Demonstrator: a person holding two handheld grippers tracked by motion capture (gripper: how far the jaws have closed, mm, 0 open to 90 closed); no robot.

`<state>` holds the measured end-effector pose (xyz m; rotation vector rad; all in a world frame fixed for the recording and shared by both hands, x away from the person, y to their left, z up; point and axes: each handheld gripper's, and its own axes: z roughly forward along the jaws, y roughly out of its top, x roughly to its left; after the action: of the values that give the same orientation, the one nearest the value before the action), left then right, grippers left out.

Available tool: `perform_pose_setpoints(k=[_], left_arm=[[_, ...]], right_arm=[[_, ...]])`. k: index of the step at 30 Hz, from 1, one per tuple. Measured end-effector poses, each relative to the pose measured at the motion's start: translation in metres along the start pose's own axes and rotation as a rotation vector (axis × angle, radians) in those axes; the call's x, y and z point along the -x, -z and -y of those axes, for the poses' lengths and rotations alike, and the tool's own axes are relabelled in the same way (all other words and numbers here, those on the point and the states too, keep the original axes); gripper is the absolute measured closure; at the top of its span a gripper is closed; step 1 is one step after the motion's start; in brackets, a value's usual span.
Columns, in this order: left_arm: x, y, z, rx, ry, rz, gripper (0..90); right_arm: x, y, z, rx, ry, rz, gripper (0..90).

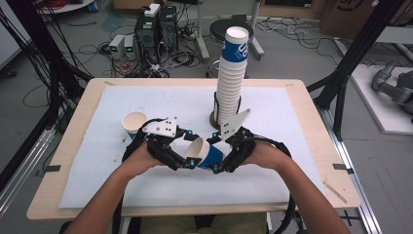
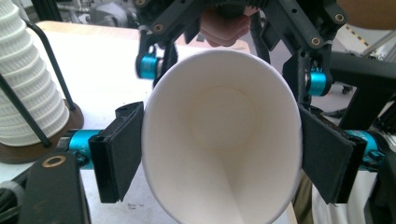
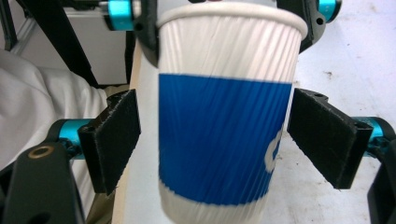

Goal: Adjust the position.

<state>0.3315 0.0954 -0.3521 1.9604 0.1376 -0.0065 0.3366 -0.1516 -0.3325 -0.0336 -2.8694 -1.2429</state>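
A blue-and-white ribbed paper cup [image 1: 204,152] lies on its side in the air just above the white mat, between both grippers. My left gripper [image 1: 191,155] is shut on its rim. In the left gripper view the pads [image 2: 119,149] press the mouth of the cup [image 2: 219,135] into an oval. My right gripper [image 1: 216,163] stands open around the cup's lower body. In the right gripper view the blue band of the cup [image 3: 224,140] sits between the pads [image 3: 114,140], with a small gap on the left side.
A tall stack of the same cups [image 1: 231,78] stands in a wire holder on a round base [image 1: 213,121] at the mat's middle back. One more cup [image 1: 134,123] stands upright to the left. The white mat [image 1: 122,185] covers the wooden table; computers and cables lie beyond.
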Motion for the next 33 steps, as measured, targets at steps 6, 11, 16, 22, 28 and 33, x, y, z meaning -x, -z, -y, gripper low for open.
perform_pose_setpoints(k=[6, 11, 16, 22, 28, 33], left_arm=[[0.000, -0.006, -0.002, -0.063, -0.013, 0.018, 21.4], [0.000, -0.007, -0.002, -0.077, -0.014, 0.028, 21.3], [0.001, -0.007, -0.005, -0.077, -0.012, 0.022, 22.4], [0.001, -0.005, -0.006, -0.016, -0.006, -0.017, 20.5], [0.000, 0.011, 0.000, 0.151, 0.051, -0.073, 18.6], [-0.003, 0.029, 0.012, 0.309, 0.101, -0.135, 18.6]], right_arm=[[0.002, -0.012, -0.002, -0.061, 0.004, -0.025, 19.2], [0.003, -0.016, -0.002, -0.088, 0.002, -0.048, 24.2], [0.004, -0.015, -0.002, -0.092, 0.001, -0.044, 26.3], [0.005, -0.011, -0.001, -0.066, -0.008, -0.015, 27.0], [0.007, 0.000, 0.006, 0.013, -0.012, 0.043, 27.0], [0.008, 0.009, 0.019, 0.138, -0.061, 0.074, 27.0]])
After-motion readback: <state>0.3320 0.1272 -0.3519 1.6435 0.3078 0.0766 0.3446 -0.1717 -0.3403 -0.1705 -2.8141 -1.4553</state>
